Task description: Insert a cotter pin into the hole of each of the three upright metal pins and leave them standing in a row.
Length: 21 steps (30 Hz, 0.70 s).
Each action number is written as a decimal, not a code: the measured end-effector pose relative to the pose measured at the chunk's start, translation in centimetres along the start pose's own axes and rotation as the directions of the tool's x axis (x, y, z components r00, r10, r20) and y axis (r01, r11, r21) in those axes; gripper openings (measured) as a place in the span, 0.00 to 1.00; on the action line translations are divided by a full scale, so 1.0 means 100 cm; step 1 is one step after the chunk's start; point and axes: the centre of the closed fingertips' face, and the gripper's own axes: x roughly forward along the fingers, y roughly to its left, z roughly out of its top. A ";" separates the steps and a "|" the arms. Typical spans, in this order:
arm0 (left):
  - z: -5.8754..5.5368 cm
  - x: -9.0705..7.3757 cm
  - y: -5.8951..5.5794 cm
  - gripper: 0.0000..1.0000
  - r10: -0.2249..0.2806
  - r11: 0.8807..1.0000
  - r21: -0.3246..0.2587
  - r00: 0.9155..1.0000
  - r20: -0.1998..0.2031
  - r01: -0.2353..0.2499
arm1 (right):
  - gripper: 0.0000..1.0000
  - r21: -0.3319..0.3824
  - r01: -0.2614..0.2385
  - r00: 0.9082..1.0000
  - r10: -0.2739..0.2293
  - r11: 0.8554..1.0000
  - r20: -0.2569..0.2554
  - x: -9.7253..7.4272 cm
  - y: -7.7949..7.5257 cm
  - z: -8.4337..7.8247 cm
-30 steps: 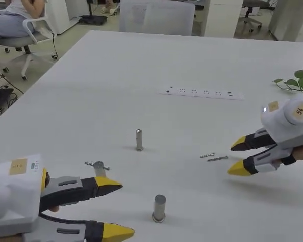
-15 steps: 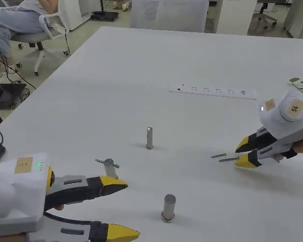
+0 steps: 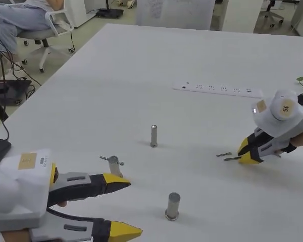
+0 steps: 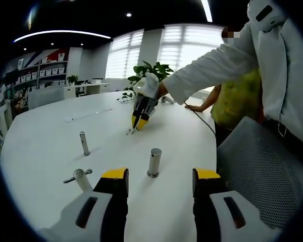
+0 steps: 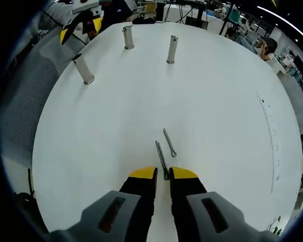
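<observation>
right gripper (image 5: 163, 174) is down on the table (image 5: 227, 91), jaws narrowed about one loose cotter pin (image 5: 160, 154) (pinched yet? can't tell), a second cotter pin (image 5: 169, 142) alongside. left gripper (image 4: 160, 176) hovers released and empty by the fitted metal pin (image 3: 113, 164), likely to steady the bare metal pins (image 3: 153, 136).

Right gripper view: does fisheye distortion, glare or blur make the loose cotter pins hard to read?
Right gripper view: the table bows into a curve towards its edges, but the two cotter pins lie near the centre, sharp against evenly lit white, with no glare. Head view: straight lines and soft light; the cotter pins are small there but distinct.
</observation>
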 end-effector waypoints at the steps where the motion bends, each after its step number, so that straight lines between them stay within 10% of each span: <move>1: 0.000 0.000 0.000 0.50 0.001 1.000 -0.001 1.000 0.000 -0.001 | 0.12 -0.035 -0.012 1.000 0.012 0.999 -0.013 0.001 0.001 0.000; 21: 0.002 0.000 0.001 0.48 0.008 1.000 0.000 1.000 0.005 -0.008 | 0.04 -0.090 -0.037 0.997 0.031 0.995 -0.073 0.001 -0.001 0.001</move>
